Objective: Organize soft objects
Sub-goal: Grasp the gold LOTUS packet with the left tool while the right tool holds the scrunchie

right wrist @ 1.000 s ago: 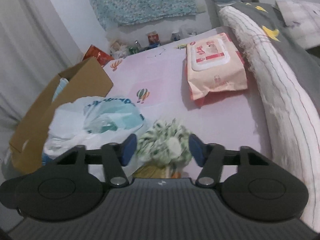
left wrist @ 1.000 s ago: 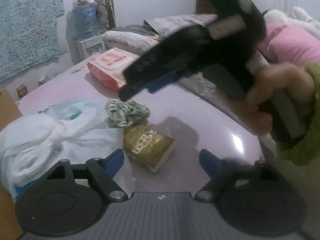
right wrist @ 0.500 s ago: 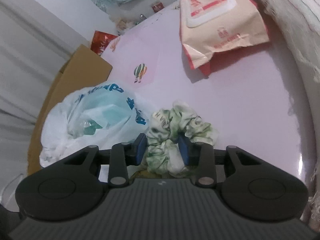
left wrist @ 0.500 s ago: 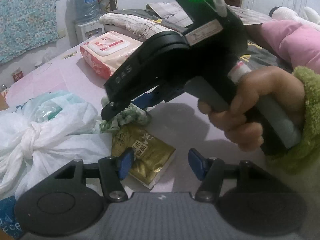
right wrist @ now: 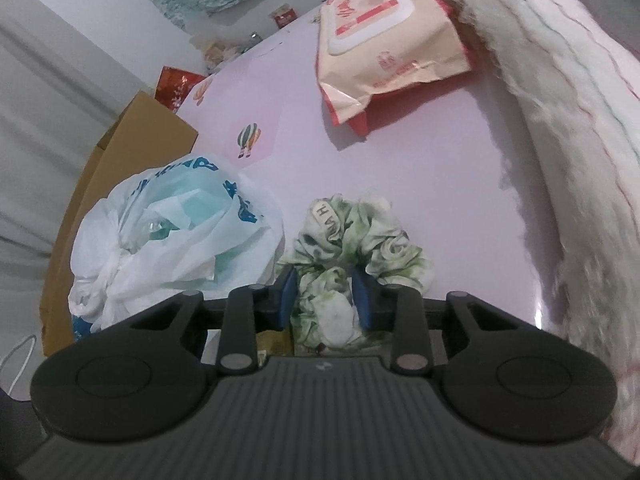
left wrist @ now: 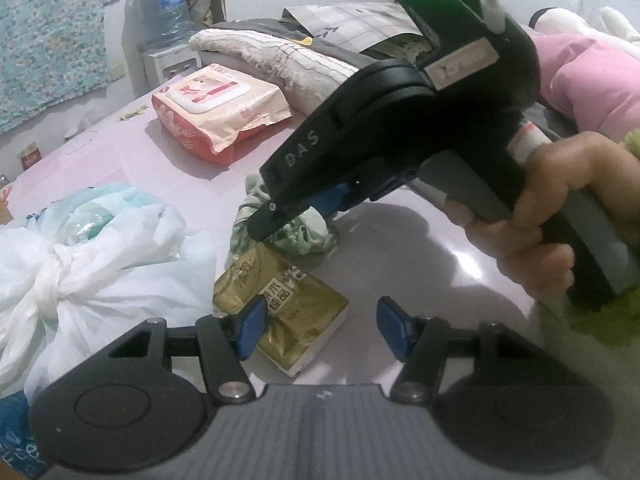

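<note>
A green-and-white scrunchie (right wrist: pixel 356 248) lies on the pink sheet. My right gripper (right wrist: pixel 325 298) is shut on its near side, blue pads pressing the fabric. In the left wrist view the scrunchie (left wrist: pixel 304 236) sits under the right gripper (left wrist: pixel 280 220), which a hand holds from the right. My left gripper (left wrist: pixel 320 330) is open and empty, low over a gold tissue pack (left wrist: pixel 288 308), its left pad at the pack's edge.
A tied white plastic bag (right wrist: pixel 168 232) lies left of the scrunchie, beside a cardboard box (right wrist: pixel 120 168). A pink wet-wipes pack (right wrist: pixel 384 36) lies farther back. A rolled blanket (right wrist: pixel 580 140) runs along the right. A water bottle (left wrist: pixel 164 8) stands by the wall.
My right gripper has lowered onto the scrunchie and closed on it. My left gripper has moved in closer over the gold tissue pack.
</note>
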